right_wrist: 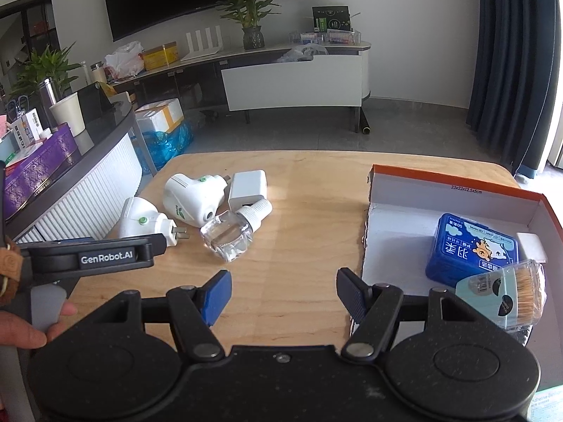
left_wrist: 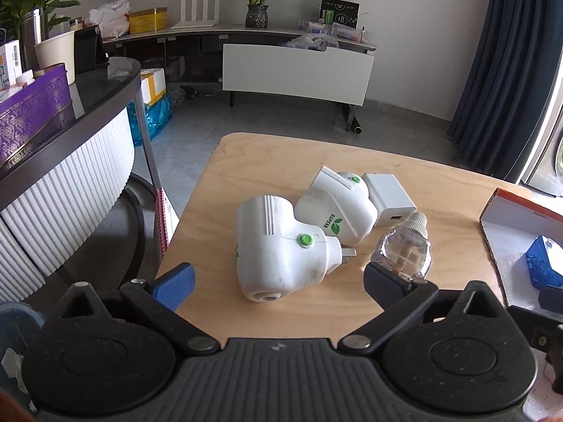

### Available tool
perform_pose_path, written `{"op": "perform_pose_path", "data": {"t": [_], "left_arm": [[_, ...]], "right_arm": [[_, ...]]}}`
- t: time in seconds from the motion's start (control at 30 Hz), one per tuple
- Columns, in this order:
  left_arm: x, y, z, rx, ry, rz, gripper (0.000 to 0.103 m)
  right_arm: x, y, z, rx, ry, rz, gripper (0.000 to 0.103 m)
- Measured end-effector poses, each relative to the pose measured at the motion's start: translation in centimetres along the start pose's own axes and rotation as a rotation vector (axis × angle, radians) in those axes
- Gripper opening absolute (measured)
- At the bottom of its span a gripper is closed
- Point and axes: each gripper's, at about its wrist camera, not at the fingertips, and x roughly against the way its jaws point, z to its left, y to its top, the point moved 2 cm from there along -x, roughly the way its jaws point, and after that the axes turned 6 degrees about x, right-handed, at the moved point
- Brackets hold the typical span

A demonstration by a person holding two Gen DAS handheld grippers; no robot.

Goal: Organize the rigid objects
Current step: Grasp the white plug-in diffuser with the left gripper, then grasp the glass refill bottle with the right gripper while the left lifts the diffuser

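On the wooden table [left_wrist: 281, 161] lie two white plug-in units, a white USB charger [left_wrist: 390, 198] and a clear refill bottle [left_wrist: 404, 246]. My left gripper [left_wrist: 279, 286] is open wide. The nearer plug-in unit [left_wrist: 281, 256] lies between its fingertips, and I see no pad pressing on it. The second unit [left_wrist: 334, 207] lies just behind it. My right gripper [right_wrist: 284, 295] is open over bare table [right_wrist: 309, 211] with nothing between its fingers, left of an orange-rimmed box [right_wrist: 457, 190]. The left gripper's finger [right_wrist: 105, 255] reaches the nearer unit [right_wrist: 140, 219].
The box holds a blue tin [right_wrist: 471, 249], a toothpick container [right_wrist: 503, 299] and a small white block [right_wrist: 531, 246]. A hand [right_wrist: 21, 323] holds the left gripper's handle. A curved white counter [left_wrist: 70, 190] stands to the left of the table.
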Motion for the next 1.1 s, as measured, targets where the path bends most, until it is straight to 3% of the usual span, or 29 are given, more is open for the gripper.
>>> {"op": "perform_pose_path", "data": {"t": [0.27,0.3,0.37,0.4,0.5,0.9,1.1], "left_arm": [[-2.3,0.1,0.4,-0.014,-0.015,-0.014,0.103],[-2.3,0.1,0.4,-0.022,-0.021,-0.025,0.101],[-2.1,0.0,0.3,-0.040,-0.040,-0.052,0.084],[-2.0,0.0,0.3,-0.045,-0.037,-0.060,0.080],[-1.8,-0.2,0.4,-0.032,-0.069,-0.067,0.080],[2.9,-0.5,0.5,-0.011,0.010,-0.097,0.076],[3.6,-0.8,0.9,0.009,-0.004,-0.112,0.076]], "right_arm": [[-0.8,0.2,-0.3,-0.009,0.008,0.005,0.080],[-0.9,0.2,-0.2,-0.006,0.006,0.006,0.080],[-1.3,0.4,-0.2,-0.009,0.007,0.009,0.080],[-1.5,0.4,-0.2,-0.012,0.009,0.012,0.080],[-1.9,0.5,-0.1,-0.015,0.013,0.014,0.080],[-4.6,1.8,1.0,-0.013,0.078,0.021,0.081],[-8.1,3.0,2.2,-0.033,0.117,0.060,0.083]]}}
